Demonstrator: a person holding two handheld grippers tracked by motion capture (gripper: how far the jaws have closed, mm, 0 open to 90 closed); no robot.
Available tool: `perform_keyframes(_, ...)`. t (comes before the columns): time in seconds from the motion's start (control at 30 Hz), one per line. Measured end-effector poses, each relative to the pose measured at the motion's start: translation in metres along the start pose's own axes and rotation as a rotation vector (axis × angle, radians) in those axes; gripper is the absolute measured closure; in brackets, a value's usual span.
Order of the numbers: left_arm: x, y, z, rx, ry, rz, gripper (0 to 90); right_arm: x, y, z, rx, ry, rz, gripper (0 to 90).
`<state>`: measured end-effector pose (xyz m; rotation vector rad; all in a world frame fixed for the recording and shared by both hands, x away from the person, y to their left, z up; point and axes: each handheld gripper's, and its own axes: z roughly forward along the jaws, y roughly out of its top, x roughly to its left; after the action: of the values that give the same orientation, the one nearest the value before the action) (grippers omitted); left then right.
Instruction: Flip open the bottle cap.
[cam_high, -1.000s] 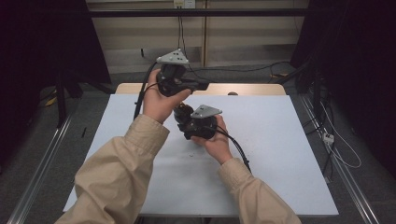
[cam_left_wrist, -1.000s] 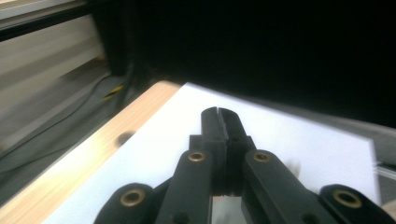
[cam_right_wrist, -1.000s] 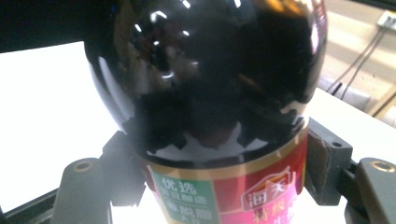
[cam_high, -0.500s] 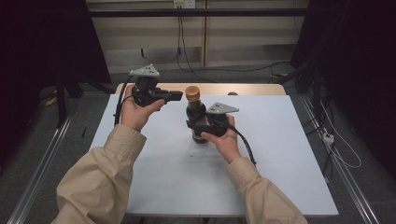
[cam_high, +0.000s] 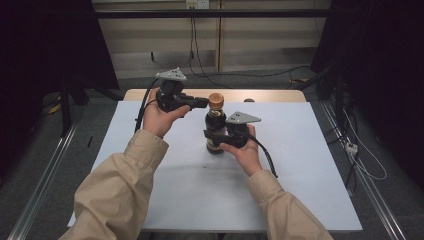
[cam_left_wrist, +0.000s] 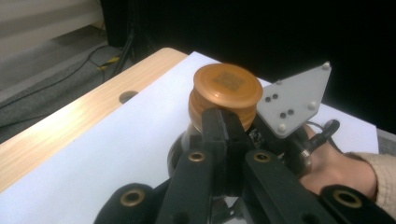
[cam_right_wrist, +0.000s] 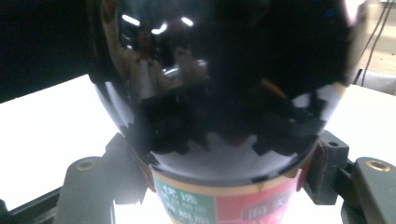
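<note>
In the right gripper view the dark glossy bottle (cam_right_wrist: 219, 88) stands so close that its top and bottom are cut off, and the print on its green and red label (cam_right_wrist: 224, 205) is too blurred to read. In the left gripper view the bottle's body is hidden behind the left gripper's own black jaws; its round orange-brown cap (cam_left_wrist: 225, 91) stands above them, with a small square mark on top that cannot be made out.

The right gripper (cam_high: 223, 138) has its jaws pinched on the bottle's lower body, one on each side of the label, and the bottle (cam_high: 216, 131) stands upright on the white tabletop (cam_high: 310, 165) near its middle. The left gripper (cam_high: 201, 103) is held higher, its jaws drawn close together and pointing at the cap (cam_high: 216, 100). The jaw tips sit just at the cap's side; whether they touch it cannot be told.

The person's left hand (cam_high: 159, 116) and right hand (cam_high: 246, 152) come in from the bottom in beige sleeves (cam_high: 116, 192). A grey three-cornered plate (cam_left_wrist: 293, 100) on the right gripper shows just beside the cap in the left gripper view. A pale wooden strip (cam_high: 270, 95) with a small round hole (cam_left_wrist: 128, 97) runs along the far edge of the tabletop. Beyond it lie dark cables (cam_high: 200, 75) on the grey floor.
</note>
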<state>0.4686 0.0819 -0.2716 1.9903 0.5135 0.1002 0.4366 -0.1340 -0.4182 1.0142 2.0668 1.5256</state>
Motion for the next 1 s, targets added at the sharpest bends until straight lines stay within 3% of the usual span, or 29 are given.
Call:
perform_keyframes(0.13,-0.005,0.006,0.007,0.014,0.009,0.014,90.0,-0.002,-0.002,-0.002,-0.01,-0.011,0.01,31.3)
perform_keyframes(0.33,-0.005,0.007,0.011,0.004,0.002,-0.011,90.0,-0.003,-0.003,-0.003,-0.012,-0.018,0.02,31.6)
perform_keyframes(0.47,-0.007,0.011,0.014,0.009,-0.001,-0.001,90.0,-0.005,-0.004,-0.004,-0.014,-0.017,0.023,31.8)
perform_keyframes(0.5,-0.007,0.012,0.012,-0.117,-0.075,-0.047,90.0,-0.005,-0.005,-0.004,-0.015,-0.015,0.025,32.0)
perform_keyframes(0.53,-0.024,0.037,0.011,-0.105,-0.038,0.052,90.0,0.001,-0.003,-0.001,0.001,-0.007,-0.023,31.8)
perform_keyframes(0.57,-0.024,0.037,0.011,-0.105,-0.038,0.052,90.0,0.011,0.0,0.004,0.014,-0.015,-0.099,31.3)
perform_keyframes(0.6,-0.032,0.047,0.015,-0.068,-0.024,0.089,90.0,0.011,0.0,0.004,0.014,-0.015,-0.099,31.3)
perform_keyframes(0.63,-0.039,0.056,0.015,-0.055,-0.012,0.119,90.0,0.023,0.006,0.013,0.037,-0.046,-0.138,30.9)
perform_keyframes(0.67,-0.044,0.061,0.011,-0.038,0.003,0.144,90.0,0.023,0.006,0.013,0.037,-0.046,-0.138,30.9)
perform_keyframes(0.7,-0.045,0.062,0.006,-0.041,0.002,0.14,90.0,0.018,0.005,0.013,0.031,-0.039,-0.114,31.0)
perform_keyframes(0.77,-0.035,0.053,-0.008,-0.02,0.021,0.114,90.0,0.01,0.004,0.009,0.032,-0.027,-0.078,31.1)
perform_keyframes(0.9,-0.024,0.037,-0.013,0.001,0.04,0.095,90.0,0.005,0.001,0.005,0.02,-0.015,-0.047,31.0)
perform_keyframes(1.0,-0.013,0.014,-0.013,0.012,0.034,0.046,90.0,0.002,0.001,0.003,0.024,-0.008,-0.027,30.9)
